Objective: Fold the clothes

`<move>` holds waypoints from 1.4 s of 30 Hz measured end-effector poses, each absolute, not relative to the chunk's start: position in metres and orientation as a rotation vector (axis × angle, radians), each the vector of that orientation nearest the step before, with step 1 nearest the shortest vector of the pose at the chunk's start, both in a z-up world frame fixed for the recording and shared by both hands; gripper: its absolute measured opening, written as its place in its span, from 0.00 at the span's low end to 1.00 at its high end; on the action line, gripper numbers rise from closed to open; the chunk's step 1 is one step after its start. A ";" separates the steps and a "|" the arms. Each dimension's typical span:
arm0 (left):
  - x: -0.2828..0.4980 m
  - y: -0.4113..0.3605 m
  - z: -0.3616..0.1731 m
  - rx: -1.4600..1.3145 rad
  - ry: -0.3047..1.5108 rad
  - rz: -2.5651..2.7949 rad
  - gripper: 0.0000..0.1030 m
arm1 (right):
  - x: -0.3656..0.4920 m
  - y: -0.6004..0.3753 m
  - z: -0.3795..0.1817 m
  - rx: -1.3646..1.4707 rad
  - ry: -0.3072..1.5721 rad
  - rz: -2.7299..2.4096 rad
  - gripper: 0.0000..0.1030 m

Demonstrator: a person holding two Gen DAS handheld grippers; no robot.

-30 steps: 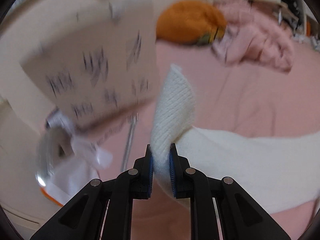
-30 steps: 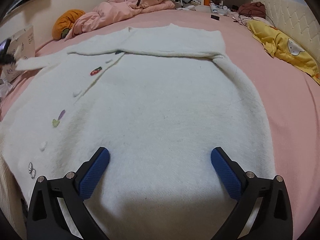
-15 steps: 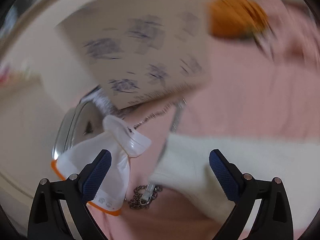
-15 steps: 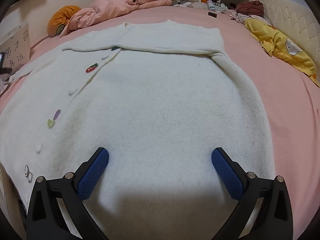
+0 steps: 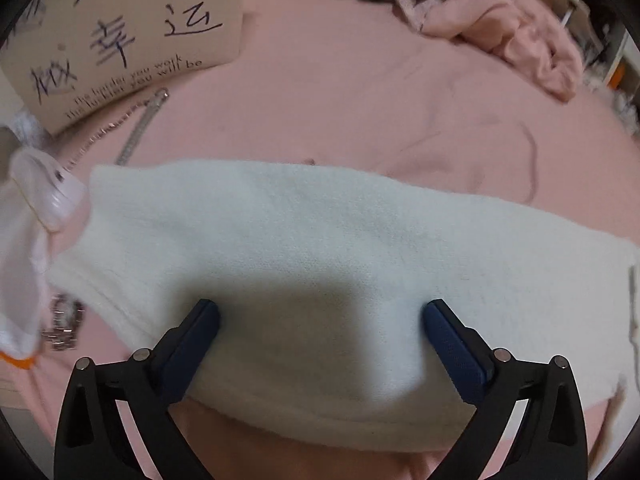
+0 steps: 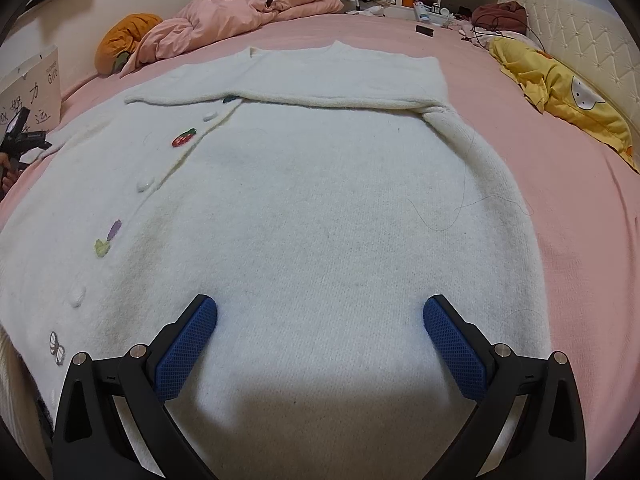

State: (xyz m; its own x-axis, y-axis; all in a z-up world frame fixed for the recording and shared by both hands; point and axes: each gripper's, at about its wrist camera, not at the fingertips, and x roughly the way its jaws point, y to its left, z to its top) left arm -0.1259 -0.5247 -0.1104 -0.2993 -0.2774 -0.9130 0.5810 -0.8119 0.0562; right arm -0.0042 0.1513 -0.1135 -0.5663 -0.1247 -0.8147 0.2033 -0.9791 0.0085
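**White cardigan spread on a pink bed, both grippers wide open above it**

A white knitted cardigan point(image 6: 320, 200) lies flat on a bed covered with a pink sheet point(image 6: 560, 160). It carries small sewn-on decorations along the button line, among them a red strawberry point(image 6: 184, 138) and a purple and green motif point(image 6: 107, 238). One sleeve is folded across the upper chest; the other sleeve point(image 5: 320, 248) stretches out flat on the sheet.

The left gripper point(image 5: 320, 320) points steeply down at that outstretched sleeve. Its jaws have just been opening and stand wide apart, the blue pads point(image 5: 200, 332) on either side of the sleeve cloth without squeezing it, so the sleeve is released. The gripper's shadow falls on the knit between them.

The right gripper point(image 6: 320, 320) hangs over the lower body of the cardigan, jaws also spread wide, grasping nothing.

Beside the sleeve's cuff lie a white plastic bag point(image 5: 24, 240), a metal chain point(image 5: 136, 128) and a cardboard box point(image 5: 120, 32) with handwritten characters. Further up the bed sit an orange cushion point(image 6: 124, 38), a crumpled pink duvet point(image 6: 248, 16) and a yellow blanket point(image 6: 560, 88) printed with a white cat face
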 end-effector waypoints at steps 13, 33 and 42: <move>-0.055 -0.275 0.033 1.319 0.324 -2.750 0.97 | -0.001 0.151 -0.112 1.313 0.119 -2.637 1.00; 0.010 -0.088 -0.067 1.553 0.242 -2.743 0.91 | 0.013 0.154 -0.100 1.328 0.132 -2.638 1.00; 0.006 -0.096 -0.090 1.648 0.284 -2.653 0.91 | 0.013 0.150 -0.088 1.306 0.086 -2.589 1.00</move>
